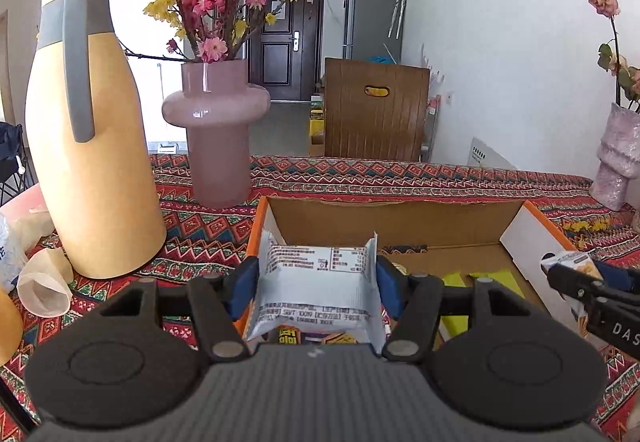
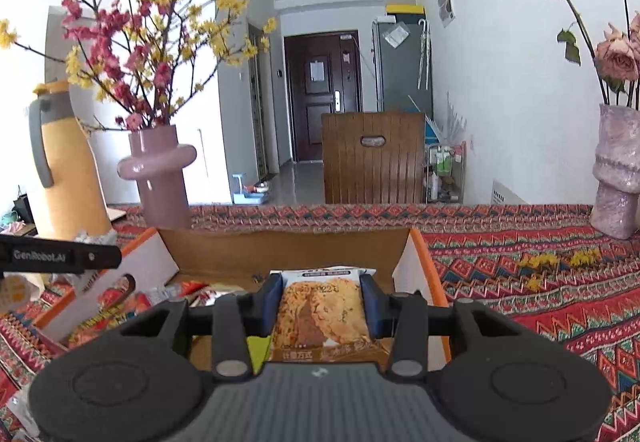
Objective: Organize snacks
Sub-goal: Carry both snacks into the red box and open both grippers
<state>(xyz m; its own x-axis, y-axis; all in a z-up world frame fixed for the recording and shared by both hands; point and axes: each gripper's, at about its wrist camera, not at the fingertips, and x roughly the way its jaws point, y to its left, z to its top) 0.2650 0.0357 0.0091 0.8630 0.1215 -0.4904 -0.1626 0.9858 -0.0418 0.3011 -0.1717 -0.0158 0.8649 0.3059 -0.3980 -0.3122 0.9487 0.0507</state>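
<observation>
My left gripper [image 1: 316, 282] is shut on a white snack packet [image 1: 316, 294] with printed text, held over the left end of an open cardboard box [image 1: 400, 218] with orange edges. My right gripper [image 2: 320, 302] is shut on a biscuit snack packet [image 2: 320, 314] with a golden cracker picture, held over the right part of the same box [image 2: 288, 246]. The right gripper also shows at the right of the left wrist view [image 1: 576, 278], the left gripper's side at the left of the right wrist view [image 2: 60, 256]. Yellow-green packets [image 1: 492, 278] and red packets [image 2: 120, 302] lie inside the box.
A tall yellow thermos jug [image 1: 96, 162] and a pink vase with flowering branches [image 1: 216, 130] stand left of the box on the patterned tablecloth [image 2: 520, 262]. A textured pink vase with roses [image 2: 616, 178] stands far right. A wooden chair back [image 1: 376, 110] is behind the table. Crumpled cups [image 1: 44, 282] lie left.
</observation>
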